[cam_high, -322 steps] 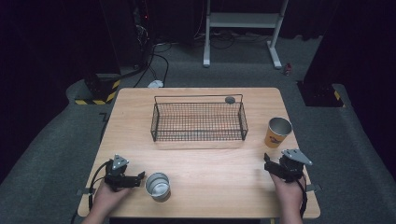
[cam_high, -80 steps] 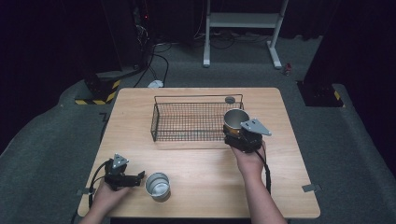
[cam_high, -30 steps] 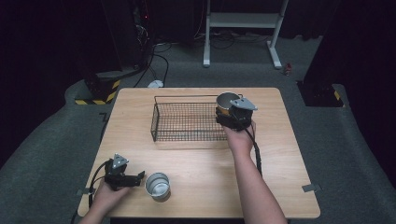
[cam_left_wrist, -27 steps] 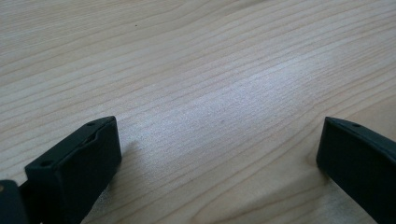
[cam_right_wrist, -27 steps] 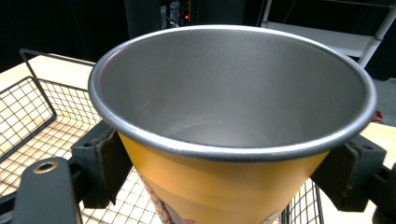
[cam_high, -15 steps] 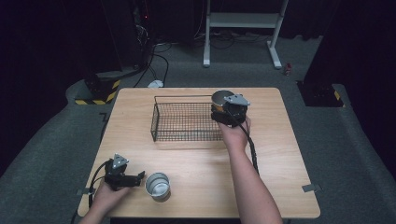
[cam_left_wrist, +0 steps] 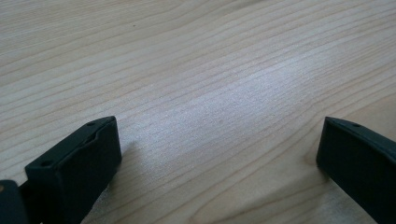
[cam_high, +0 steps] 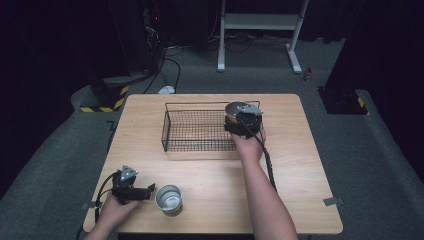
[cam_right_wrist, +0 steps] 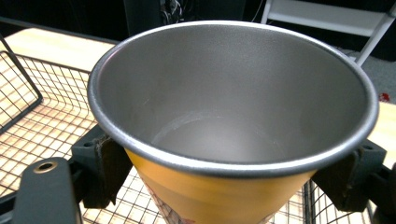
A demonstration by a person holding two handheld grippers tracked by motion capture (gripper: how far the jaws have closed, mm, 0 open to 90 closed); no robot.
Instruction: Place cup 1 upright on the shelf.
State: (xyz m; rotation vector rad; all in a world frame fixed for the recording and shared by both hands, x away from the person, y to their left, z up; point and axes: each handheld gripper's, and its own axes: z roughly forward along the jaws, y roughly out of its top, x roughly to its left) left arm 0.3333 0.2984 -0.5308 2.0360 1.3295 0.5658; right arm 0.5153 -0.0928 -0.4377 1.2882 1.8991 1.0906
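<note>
The yellow metal cup (cam_right_wrist: 233, 140), steel-grey inside and empty, is clamped between the jaws of the right gripper (cam_high: 243, 122), which grip its tapered wall just under the rolled rim; it is held upright over the right end of the wire basket (cam_high: 197, 131), at about the level of the basket's top edge, with the mesh floor visible below it in the right gripper view. The step in hand looks like placing this cup in the basket, and it is near its close: what the next move calls for, I judge, is a straight lowering until the cup's base meets the mesh, keeping clear of the basket's right wall, and only then a release, so the cup does not tip on the wires. The left gripper (cam_high: 131, 190) rests on the wooden table (cam_high: 300, 165) near its front edge with its jaws spread wide and nothing between them, just beside a second, silver cup (cam_high: 168, 198) that stands upright and seems next in line.
</note>
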